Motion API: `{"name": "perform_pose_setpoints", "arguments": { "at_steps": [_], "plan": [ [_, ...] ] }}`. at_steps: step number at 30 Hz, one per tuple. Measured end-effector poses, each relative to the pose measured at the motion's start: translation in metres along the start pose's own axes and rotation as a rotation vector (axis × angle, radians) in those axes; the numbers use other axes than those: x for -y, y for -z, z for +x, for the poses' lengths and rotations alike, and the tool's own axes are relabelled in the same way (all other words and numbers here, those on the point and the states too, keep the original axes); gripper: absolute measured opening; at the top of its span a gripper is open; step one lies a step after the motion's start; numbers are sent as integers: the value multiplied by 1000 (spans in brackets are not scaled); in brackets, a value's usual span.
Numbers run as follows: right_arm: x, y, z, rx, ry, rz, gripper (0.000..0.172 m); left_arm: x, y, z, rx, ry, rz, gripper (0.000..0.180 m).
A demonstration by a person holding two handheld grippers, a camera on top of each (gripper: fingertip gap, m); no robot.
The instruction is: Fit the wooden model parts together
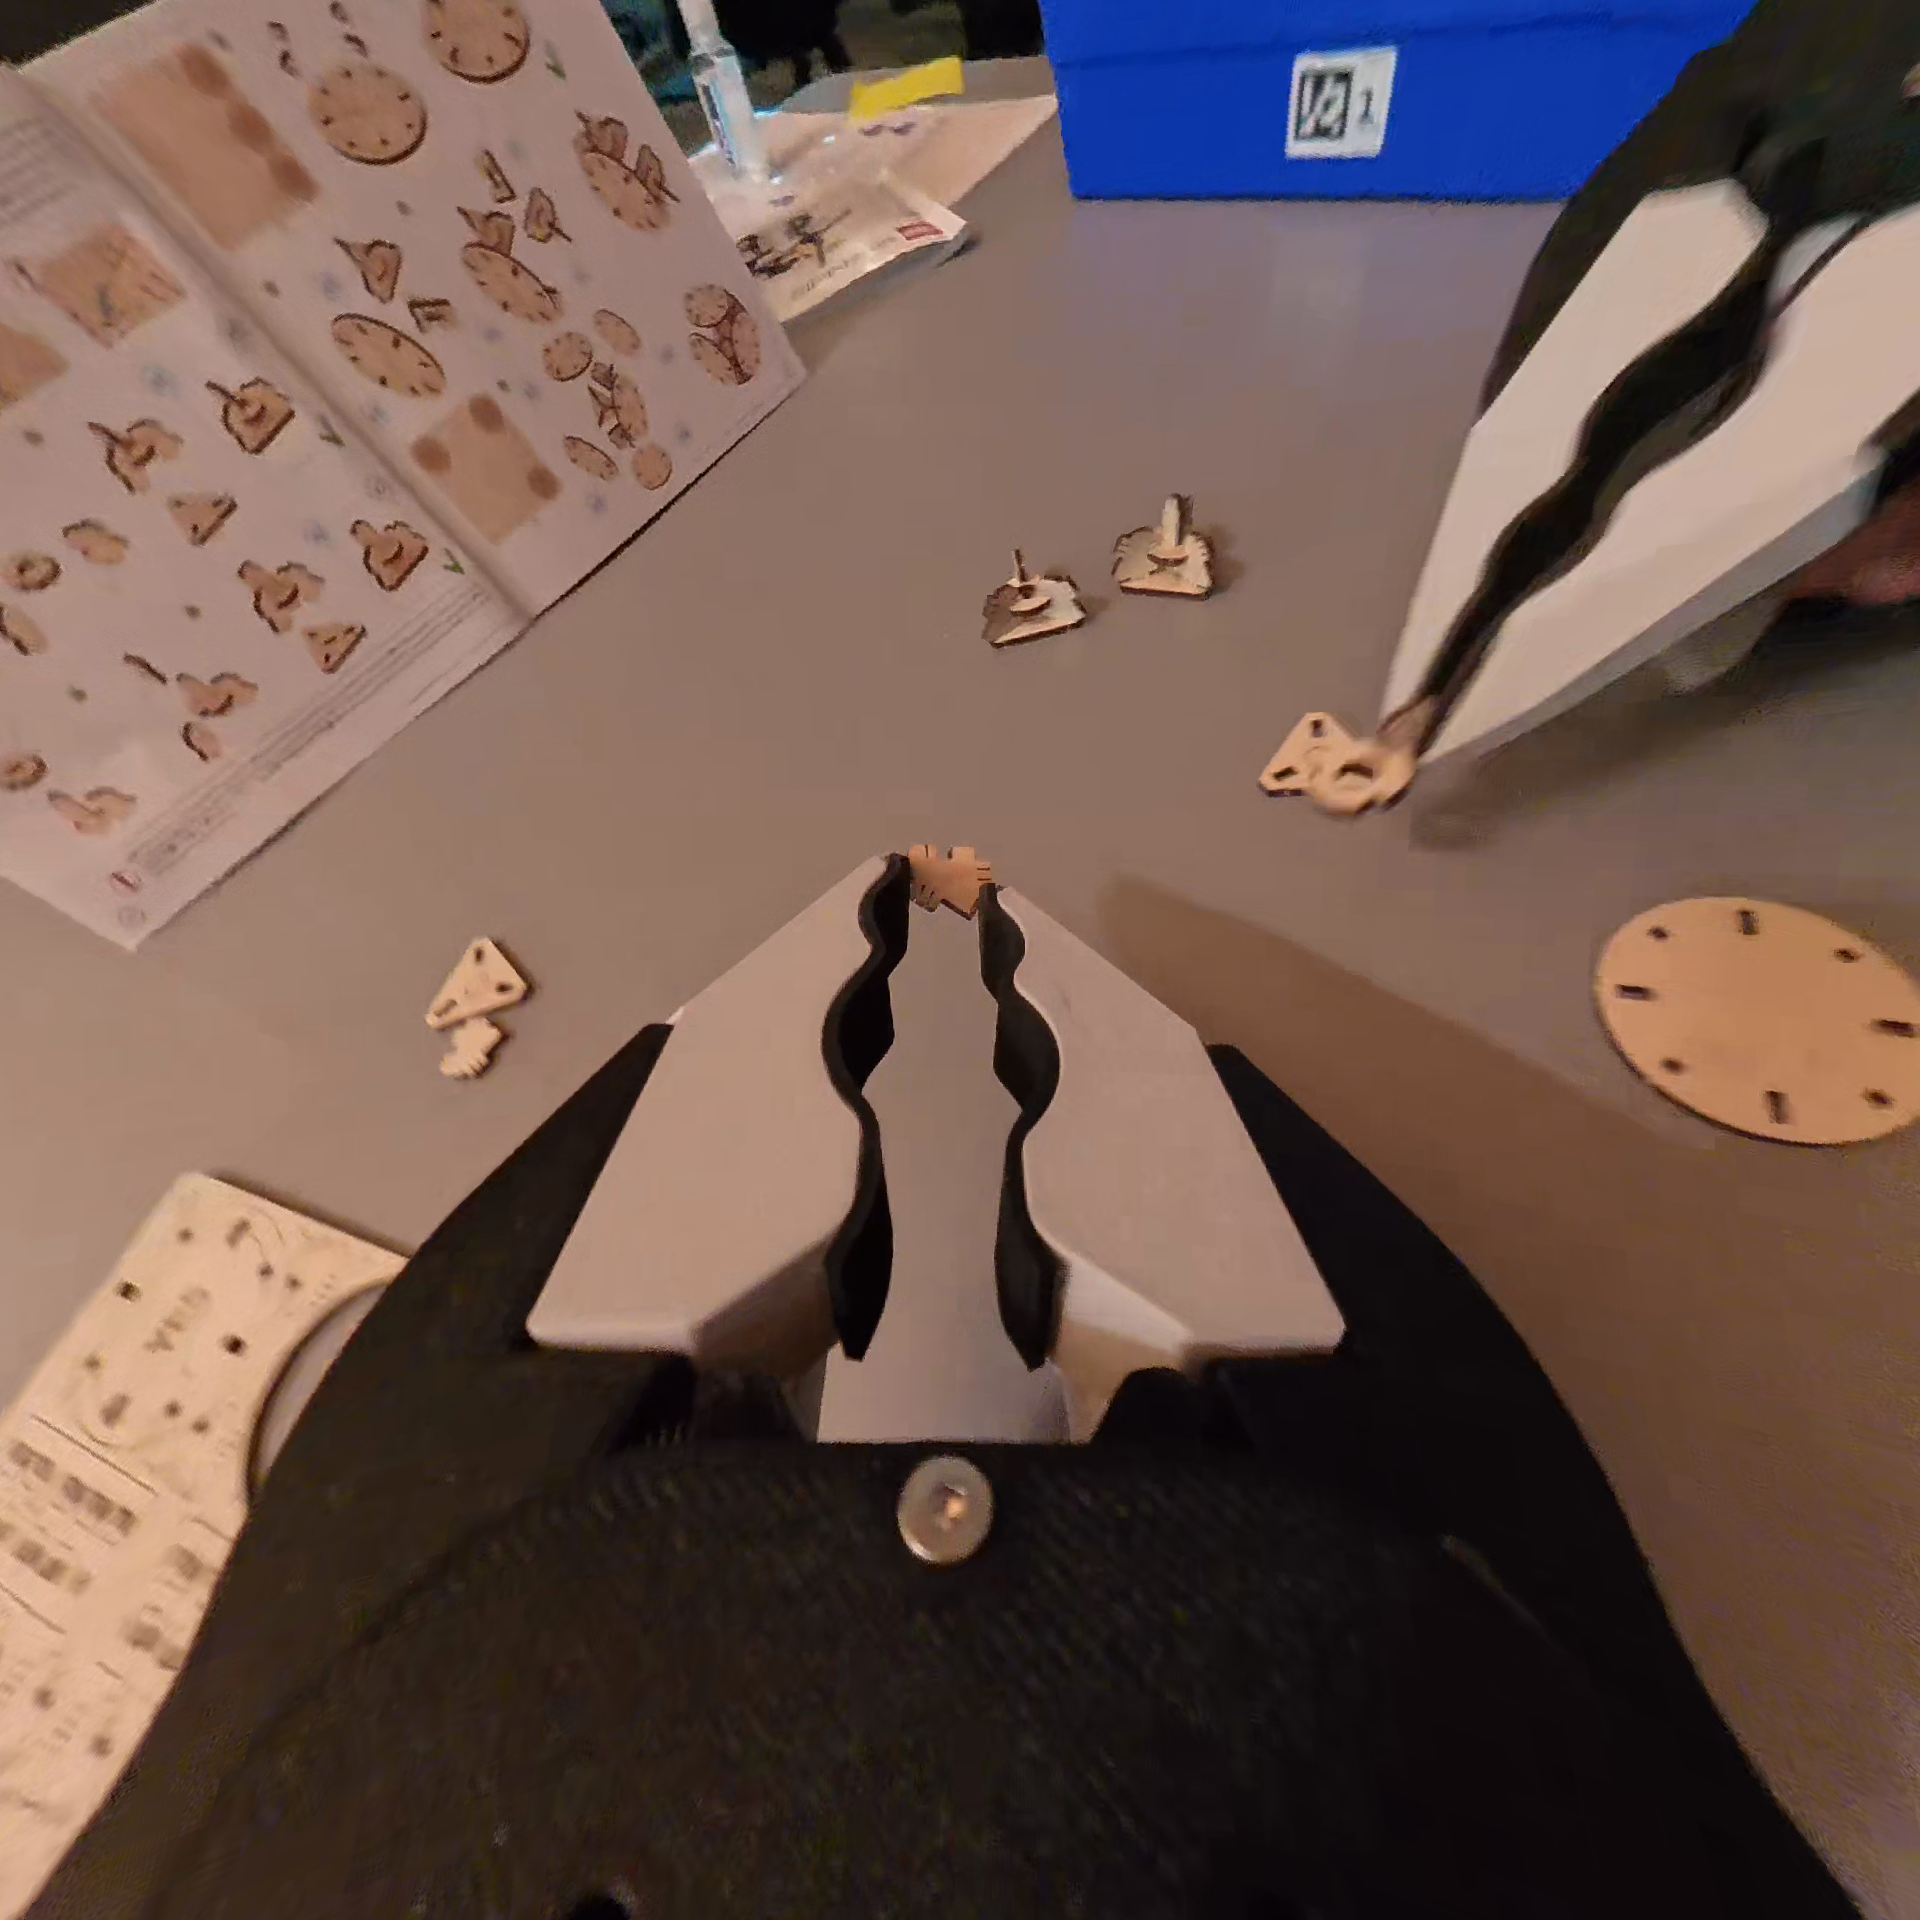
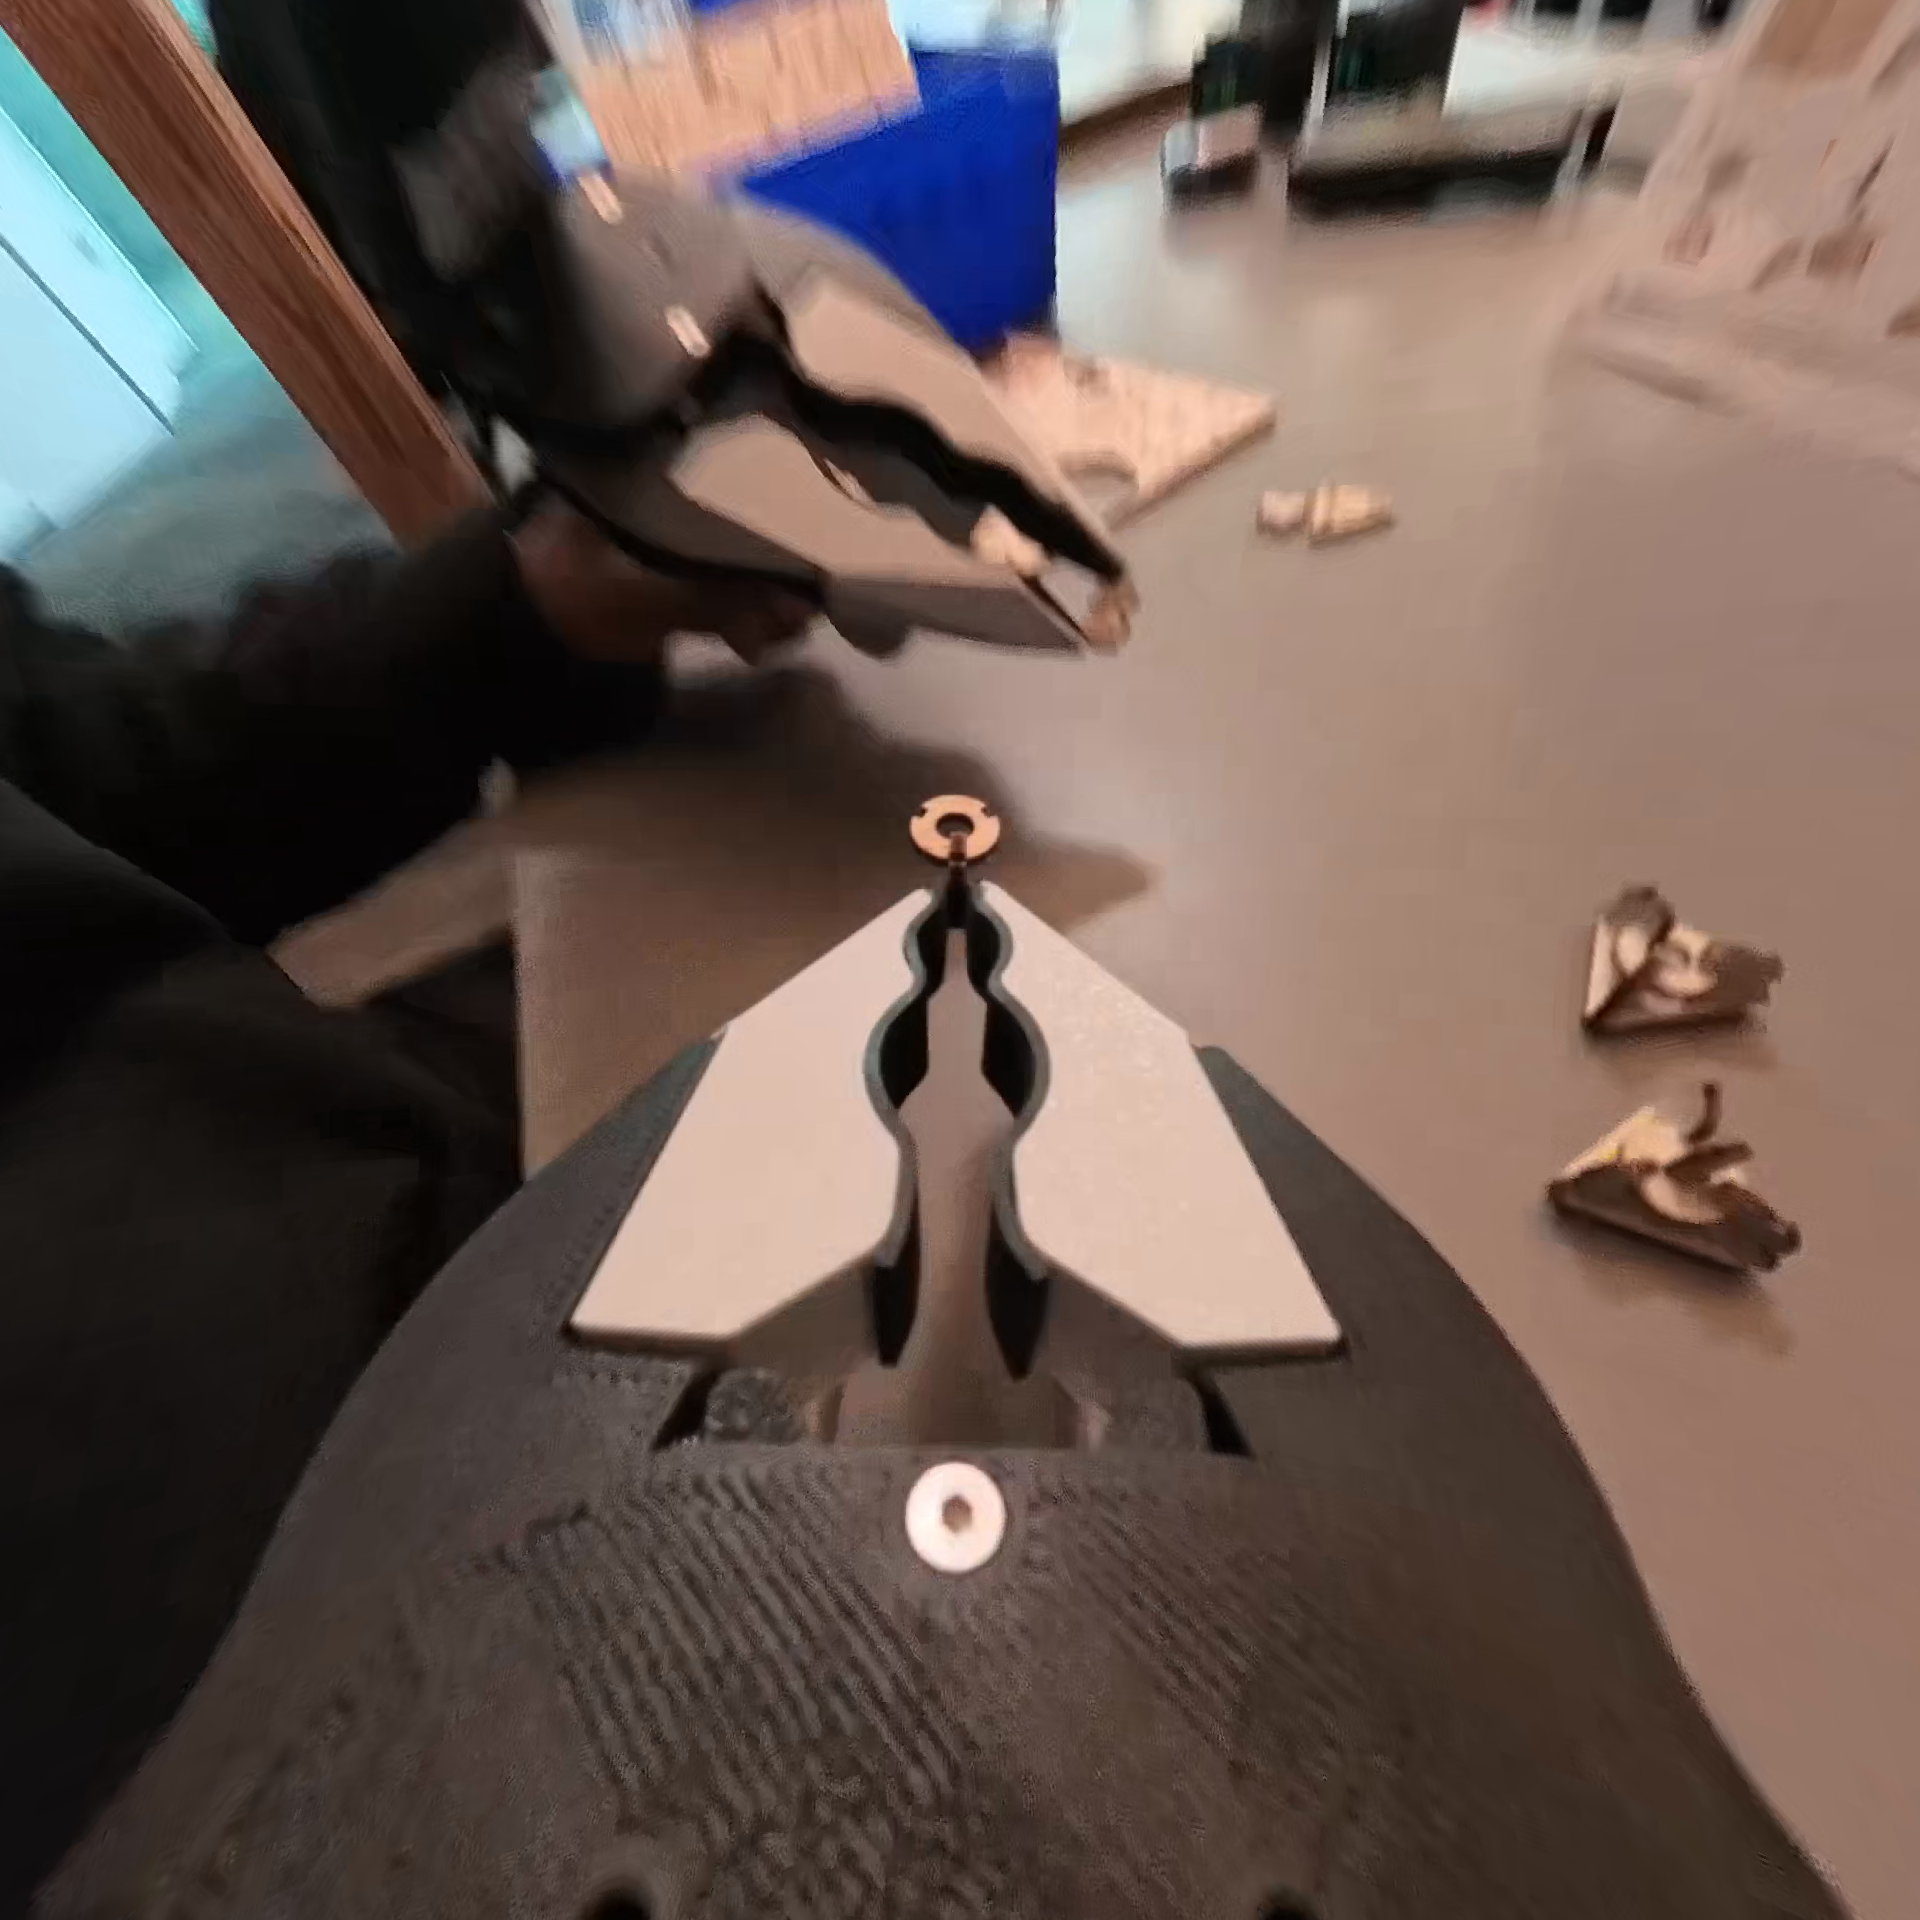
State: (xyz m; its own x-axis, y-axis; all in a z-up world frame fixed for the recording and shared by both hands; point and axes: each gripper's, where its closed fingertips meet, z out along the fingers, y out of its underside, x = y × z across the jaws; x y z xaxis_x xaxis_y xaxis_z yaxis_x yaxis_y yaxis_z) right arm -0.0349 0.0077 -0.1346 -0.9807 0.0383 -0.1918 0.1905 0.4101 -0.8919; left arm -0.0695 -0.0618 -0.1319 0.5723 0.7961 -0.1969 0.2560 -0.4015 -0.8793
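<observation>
left hand-held gripper at frame centre pinching a small notched wooden piece above the grey worktop, right hand-held gripper pressed together on a little wooden ring, wooden disc lower right

A hobby or assembly workbench in what looked like an office or lab room, that was the setting. A wide grey table carried an open instruction booklet printed with clock faces and small wooden parts, and beside it lay a punched plywood parts sheet. Loose laser-cut wooden pieces were scattered across the top, along with a round wooden clock dial. A blue storage bin with a white label stood at the far edge. Off to one side ran a wooden door frame and pale glass panels, blurred.
</observation>
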Motion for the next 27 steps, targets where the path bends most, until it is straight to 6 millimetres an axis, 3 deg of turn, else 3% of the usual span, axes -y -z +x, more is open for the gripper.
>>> {"name": "perform_pose_setpoints", "arguments": {
  "at_steps": [2, 5, 10, 14, 17, 20, 23, 27],
  "plan": [
    [-19, -8, 2, -35, 32, -129, 1, -1, 10, 7, -6, 43, 19, 12],
    [-30, -14, 2, -55, 64, -207, 1, 5, 19, 12, 31, 15, 67, 12],
    [-36, -17, -1, -47, 86, -251, 2, 2, 15, 16, 26, -7, 44, 12],
    [-37, -17, -4, -20, 83, -256, 13, 4, 18, 16, 30, -12, 63, 12],
    [-28, -13, -5, -8, 75, -198, 22, 6, 18, 18, 33, -29, 75, 12],
    [-5, -5, -5, -3, 72, -65, 30, 12, 19, 27, 17, -78, 101, 12],
    [20, 4, -4, -21, 64, 92, 31, 21, 19, 37, 2, -100, 128, 12],
    [30, 9, -7, 31, -11, 172, 29, 33, 17, 59, -52, -135, 165, 12]
  ]
}}
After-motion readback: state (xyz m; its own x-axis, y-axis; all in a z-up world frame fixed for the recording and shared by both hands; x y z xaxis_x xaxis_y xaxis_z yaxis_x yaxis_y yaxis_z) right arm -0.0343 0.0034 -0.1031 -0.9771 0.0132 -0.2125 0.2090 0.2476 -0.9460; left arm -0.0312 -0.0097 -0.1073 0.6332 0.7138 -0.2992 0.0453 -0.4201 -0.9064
